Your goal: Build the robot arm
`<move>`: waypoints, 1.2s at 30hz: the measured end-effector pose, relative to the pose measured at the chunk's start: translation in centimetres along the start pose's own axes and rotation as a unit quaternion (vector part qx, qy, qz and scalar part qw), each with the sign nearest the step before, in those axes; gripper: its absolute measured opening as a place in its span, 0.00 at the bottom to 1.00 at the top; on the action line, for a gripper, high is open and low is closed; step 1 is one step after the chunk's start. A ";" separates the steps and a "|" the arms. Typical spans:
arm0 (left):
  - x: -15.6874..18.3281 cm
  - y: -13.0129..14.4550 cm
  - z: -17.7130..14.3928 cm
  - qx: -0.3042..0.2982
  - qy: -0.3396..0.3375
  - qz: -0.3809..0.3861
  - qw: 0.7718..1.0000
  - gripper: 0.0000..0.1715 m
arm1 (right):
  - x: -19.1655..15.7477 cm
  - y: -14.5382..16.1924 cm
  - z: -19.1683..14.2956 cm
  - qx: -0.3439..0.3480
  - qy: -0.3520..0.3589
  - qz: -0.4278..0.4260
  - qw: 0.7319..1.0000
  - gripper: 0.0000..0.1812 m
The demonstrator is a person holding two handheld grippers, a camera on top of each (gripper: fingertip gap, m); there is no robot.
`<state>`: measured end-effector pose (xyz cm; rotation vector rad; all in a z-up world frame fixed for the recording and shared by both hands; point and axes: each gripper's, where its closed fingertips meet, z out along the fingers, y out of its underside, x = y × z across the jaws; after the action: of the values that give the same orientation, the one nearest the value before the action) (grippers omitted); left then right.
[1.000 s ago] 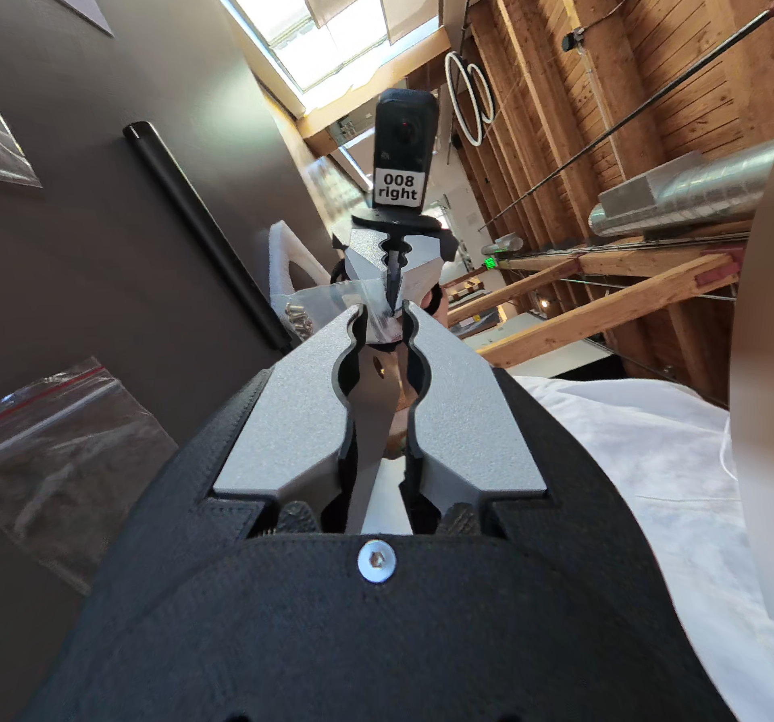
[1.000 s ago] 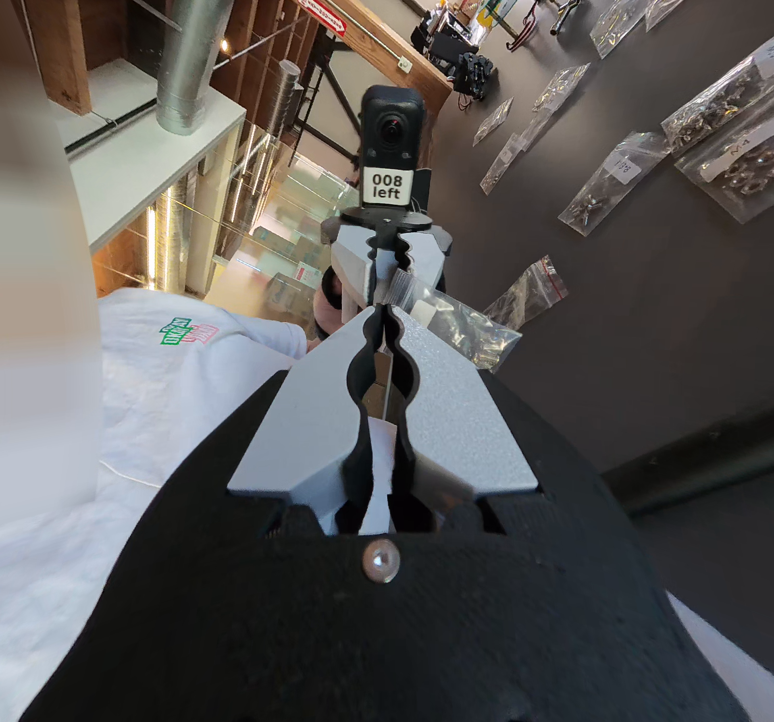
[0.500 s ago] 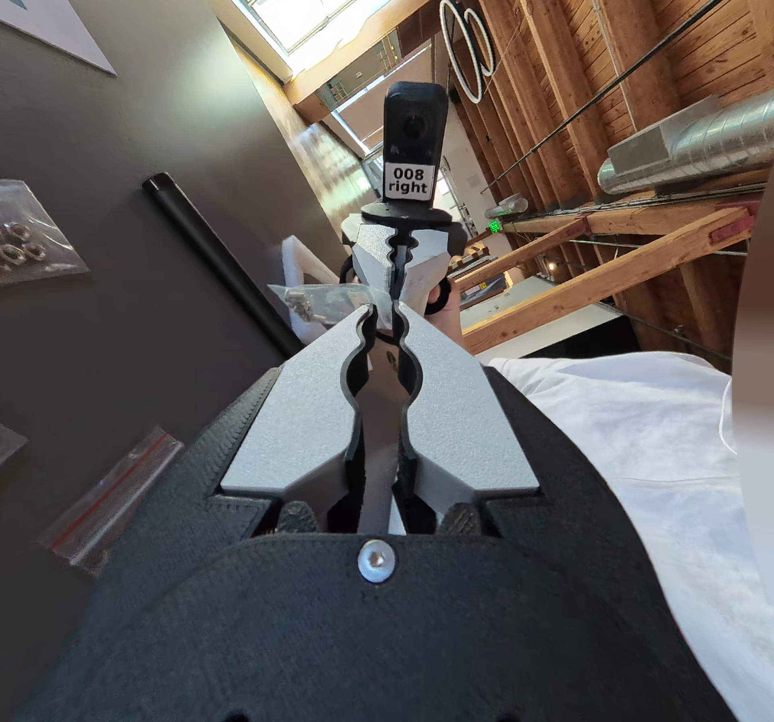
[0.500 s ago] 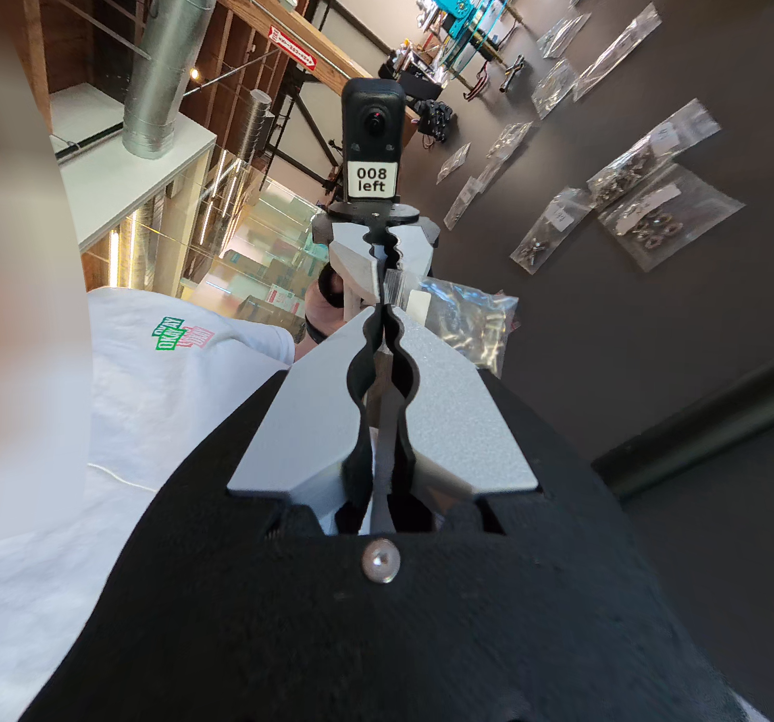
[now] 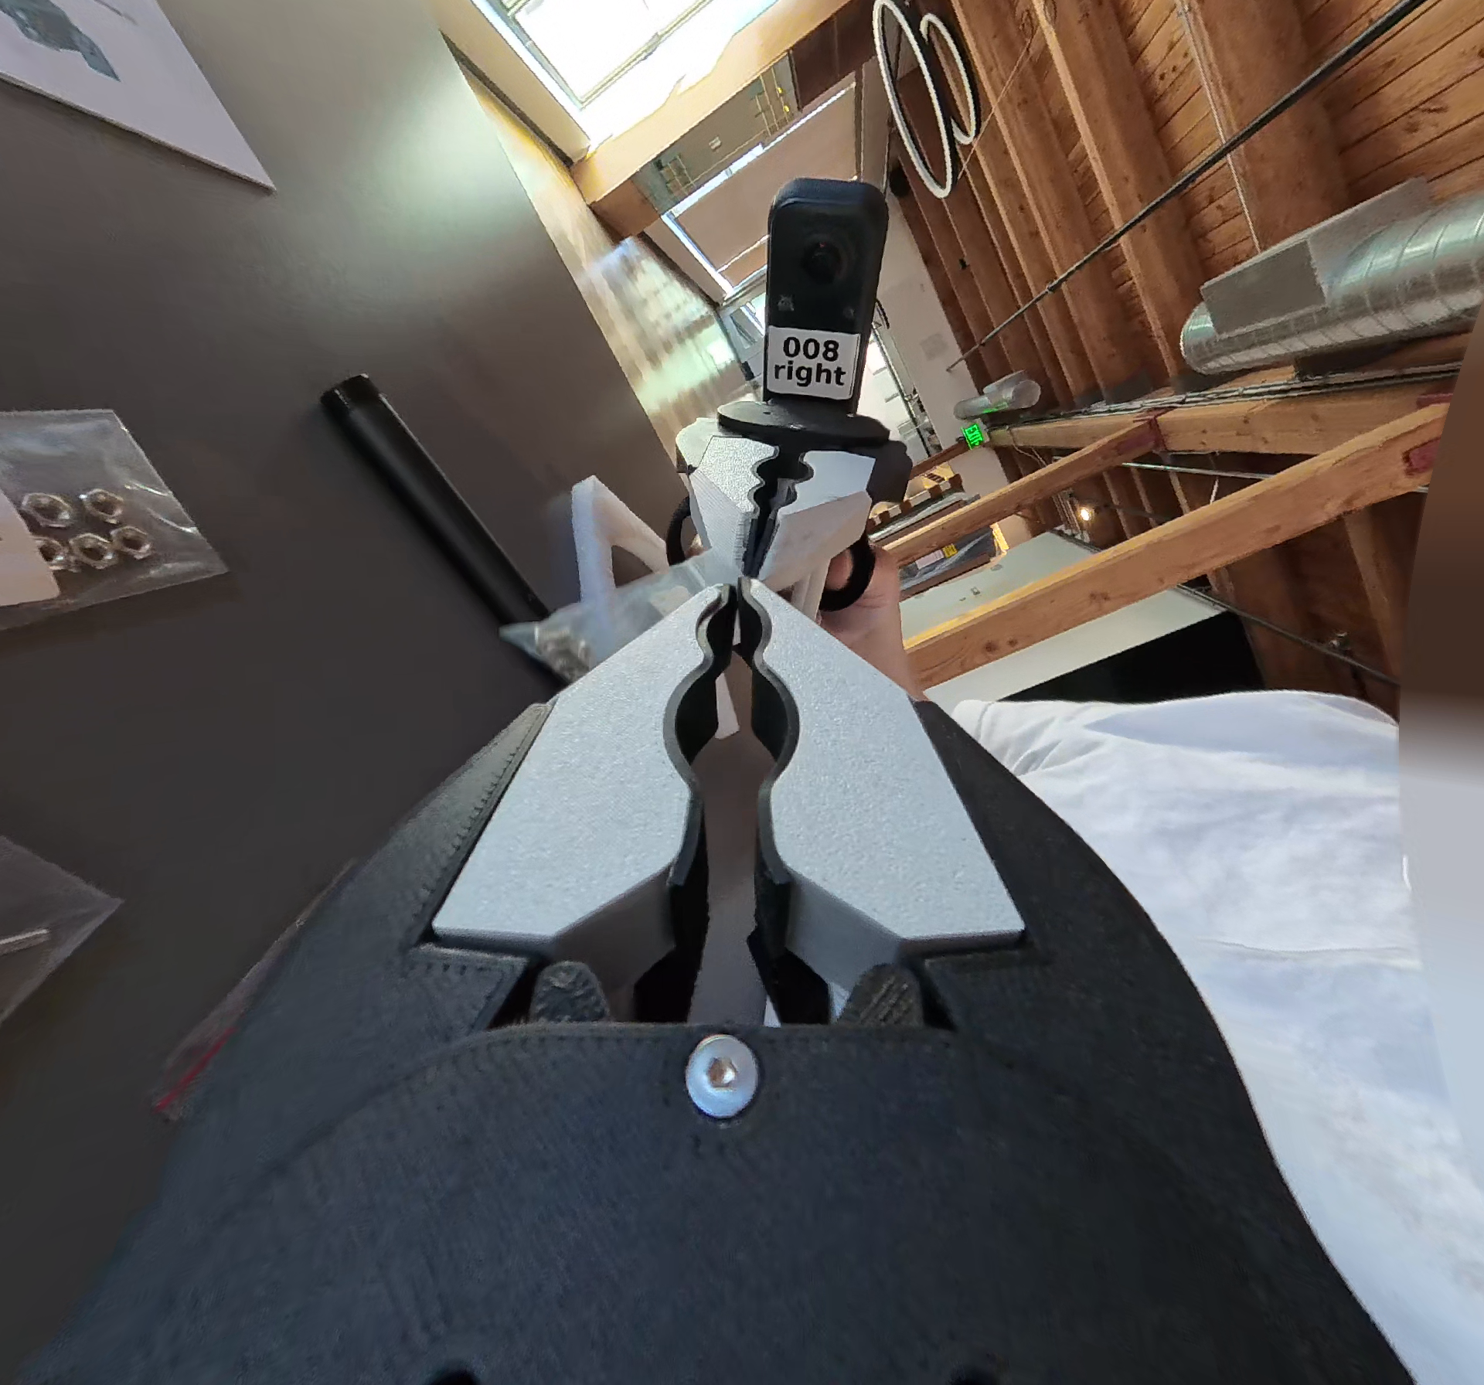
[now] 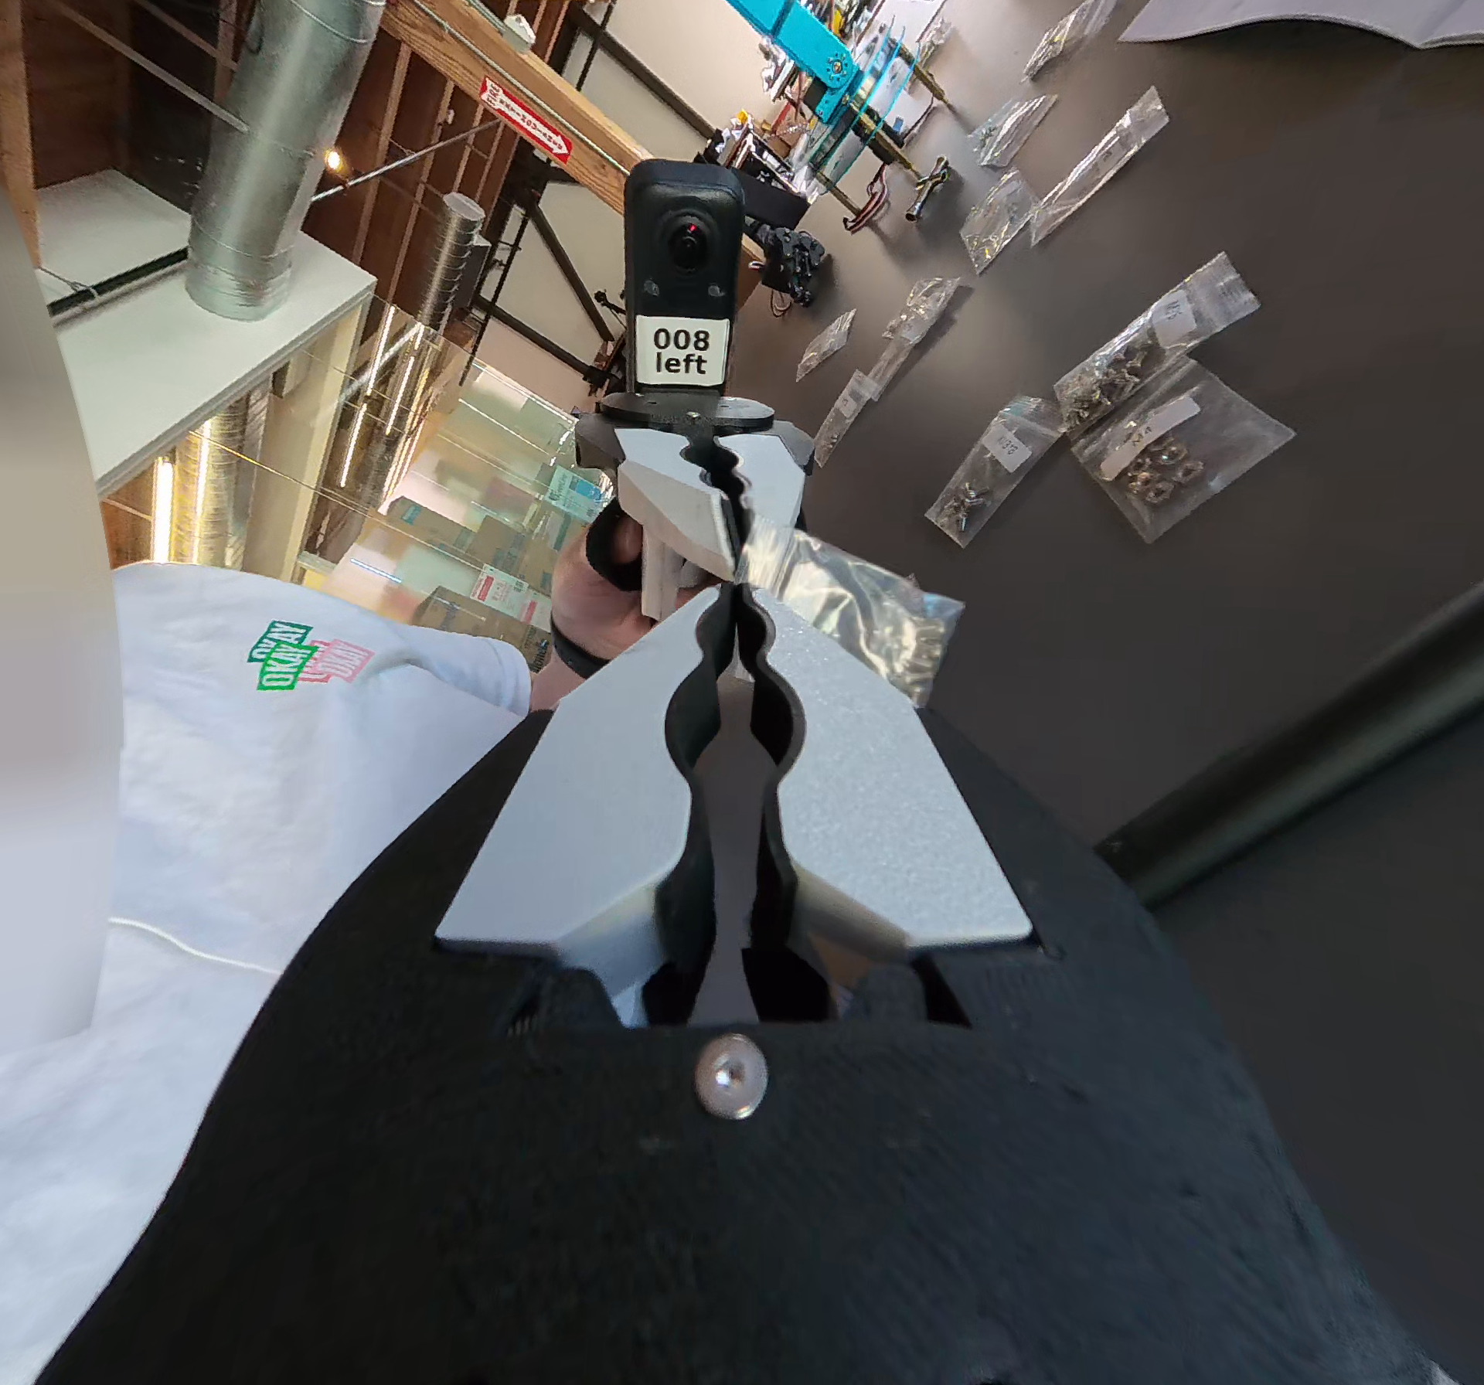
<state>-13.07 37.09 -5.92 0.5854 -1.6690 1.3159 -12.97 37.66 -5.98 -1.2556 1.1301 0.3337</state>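
A small clear plastic bag of metal screws (image 6: 859, 608) hangs between my two grippers, which face each other tip to tip above the dark table (image 6: 1204, 664). My right gripper (image 6: 735, 596) is shut on one edge of the bag. My left gripper (image 5: 739, 592) is shut on the same edge from the other side. In the left wrist view only part of the bag (image 5: 550, 636) shows, left of my fingers. The left gripper also shows in the right wrist view (image 6: 729, 543), held by a hand. The right gripper shows in the left wrist view (image 5: 759, 543).
Several clear bags of nuts and screws (image 6: 1156, 455) lie on the table, one near the left gripper (image 5: 80, 527). A black tube (image 5: 417, 495), a printed sheet (image 5: 104, 37) and a white foam piece (image 5: 598, 543) are there too. A person in a white shirt (image 5: 1204, 905) stands close. The tips of both grippers are at nearly the same place.
Both grippers stayed shut on the bag and moved together over the table. More of the table and its bags has come into both views.
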 end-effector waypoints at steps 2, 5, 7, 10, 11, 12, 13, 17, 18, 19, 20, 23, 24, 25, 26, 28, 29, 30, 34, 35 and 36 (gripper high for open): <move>-0.4 0.0 0.1 0.005 -0.023 0.002 1.000 0.06 | 0.1 0.2 0.1 0.000 0.010 -0.010 1.000 0.00; -0.4 0.0 0.2 0.013 -0.030 -0.010 0.999 0.13 | -0.1 0.5 0.3 0.001 0.009 -0.011 1.000 0.00; -0.5 0.3 0.2 0.015 -0.028 -0.025 0.999 0.12 | -0.1 0.5 0.4 0.006 0.011 -0.014 1.000 0.00; -0.7 0.6 0.1 0.019 -0.024 -0.046 0.998 0.07 | 0.1 0.7 0.4 0.010 0.025 -0.022 0.999 0.00; -0.6 0.7 0.1 0.020 -0.022 -0.050 0.998 0.06 | 0.2 0.9 0.5 0.010 0.029 -0.024 0.999 0.00; -0.6 0.8 0.1 0.021 -0.021 -0.051 0.998 0.05 | 0.3 1.0 0.5 0.010 0.033 -0.024 0.999 0.00; -0.7 0.9 0.0 0.022 -0.023 -0.050 0.998 0.05 | 0.3 1.0 0.5 0.012 0.037 -0.022 0.999 0.00; -0.5 0.9 0.1 0.026 -0.020 -0.049 0.998 0.05 | 0.2 1.0 0.4 0.023 0.037 -0.004 0.999 0.00; -0.3 0.8 0.1 0.030 -0.015 -0.048 0.998 0.05 | 0.1 0.9 0.4 0.029 0.032 0.005 0.999 0.00; -0.1 0.7 0.1 0.034 -0.010 -0.047 0.998 0.05 | -0.1 0.8 0.3 0.036 0.027 0.014 0.999 0.00; 0.1 0.6 0.2 0.038 -0.005 -0.046 0.998 0.05 | -0.2 0.7 0.3 0.042 0.021 0.023 0.999 0.00; 1.0 0.3 0.2 0.054 0.026 -0.043 0.997 0.04 | -1.0 0.4 0.1 0.064 -0.013 0.061 0.996 0.00; 1.3 0.2 0.2 0.060 0.038 -0.045 0.996 0.04 | -1.3 0.3 0.1 0.071 -0.024 0.071 0.995 0.00; 1.6 0.2 0.2 0.065 0.051 -0.047 0.996 0.04 | -1.5 0.2 0.0 0.077 -0.034 0.079 0.993 0.00; 1.8 0.1 0.2 0.069 0.062 -0.049 0.994 0.04 | -1.8 0.1 0.0 0.081 -0.043 0.086 0.992 0.00; 2.4 0.0 0.2 0.073 0.085 -0.055 0.992 0.03 | -2.2 0.0 -0.1 0.088 -0.058 0.094 0.990 0.00; 2.6 0.0 0.1 0.073 0.093 -0.056 0.991 0.02 | -2.4 -0.1 -0.2 0.091 -0.062 0.097 0.989 0.00; 2.7 0.0 0.1 0.074 0.099 -0.058 0.991 0.02 | -2.5 -0.1 -0.2 0.092 -0.064 0.098 0.989 0.00; 3.1 -0.2 -0.1 0.078 0.115 -0.062 0.988 0.02 | -2.9 -0.3 -0.3 0.102 -0.066 0.097 0.988 0.00; 3.3 -0.2 -0.2 0.081 0.119 -0.063 0.988 0.02 | -2.9 -0.4 -0.4 0.106 -0.064 0.094 0.988 0.00; 3.5 -0.4 -0.3 0.085 0.126 -0.064 0.986 0.02 | -2.9 -0.5 -0.5 0.110 -0.059 0.090 0.988 0.00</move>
<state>-14.34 37.80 -2.73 0.5893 -1.3022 1.3845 -14.14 38.10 -3.28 -0.9306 1.1488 0.4017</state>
